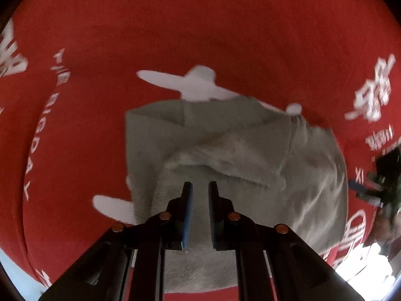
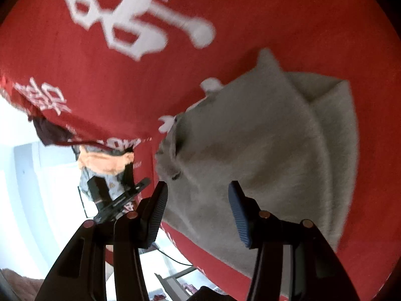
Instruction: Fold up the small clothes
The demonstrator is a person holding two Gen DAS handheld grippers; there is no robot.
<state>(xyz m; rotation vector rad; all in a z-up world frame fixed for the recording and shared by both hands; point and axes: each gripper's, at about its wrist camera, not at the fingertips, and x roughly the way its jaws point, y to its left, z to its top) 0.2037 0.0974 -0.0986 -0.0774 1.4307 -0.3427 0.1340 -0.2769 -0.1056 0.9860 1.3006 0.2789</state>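
One grey garment (image 1: 225, 155) noted, partly folded on red cloth (image 1: 200, 25) with white lettering, lying ahead of and beneath both sets of fingers; no containers seen. Left gripper (image 1: 200, 188) narrowly parted over the grey fabric, blue pads (image 1: 189, 210) gripping nothing visible; right gripper (image 2: 198, 195) spread wide, garment edge between and beyond its fingers, untouched as far as can be told. Seen only from the right wrist: cloth edge, bright room beyond, a blurred orange item (image 2: 105, 161) left of the fingers.
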